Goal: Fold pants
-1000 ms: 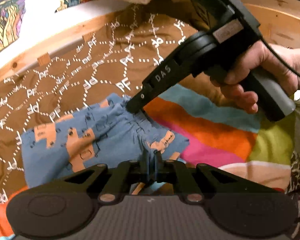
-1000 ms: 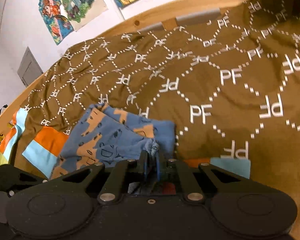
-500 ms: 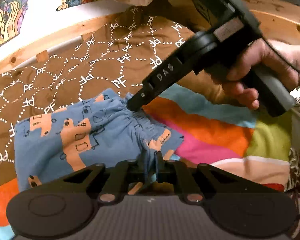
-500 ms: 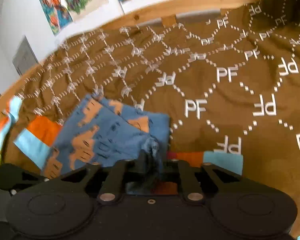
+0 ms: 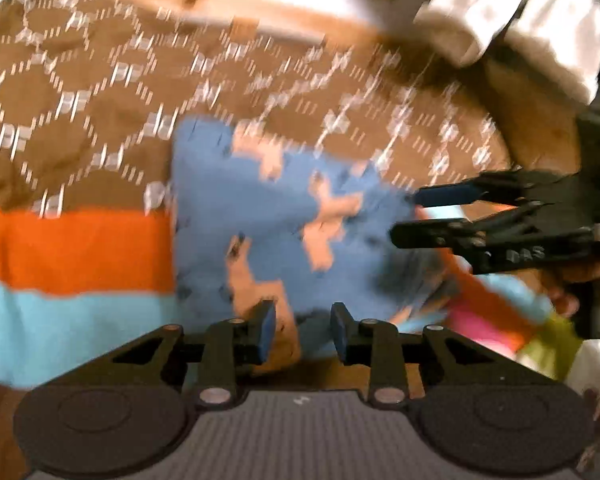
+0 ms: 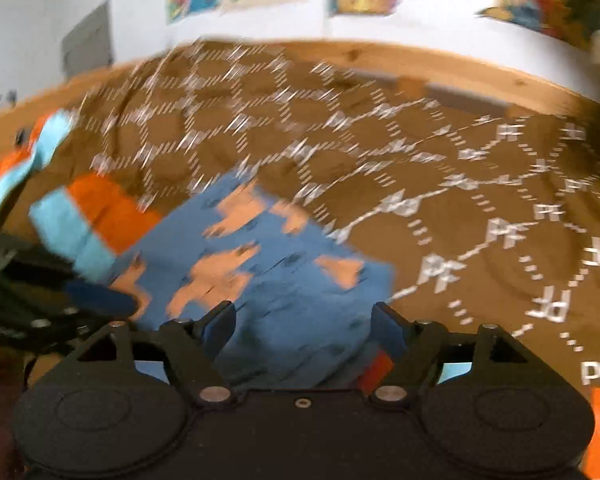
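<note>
We see the blue pants [image 5: 268, 216] with orange figures lying folded and flat on the brown patterned blanket [image 5: 100, 92], partly over a striped blanket [image 5: 76, 248], while our left gripper [image 5: 302, 330] and our right gripper [image 6: 302, 326] hang spread over the near edge, pinching nothing.

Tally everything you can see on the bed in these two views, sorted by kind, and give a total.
Pants: 1 (blue, orange print)
Brown blanket: 1
Striped blanket: 1
Hand-held grippers: 2, left hand-held gripper and right hand-held gripper, both open
Total: 5
</note>
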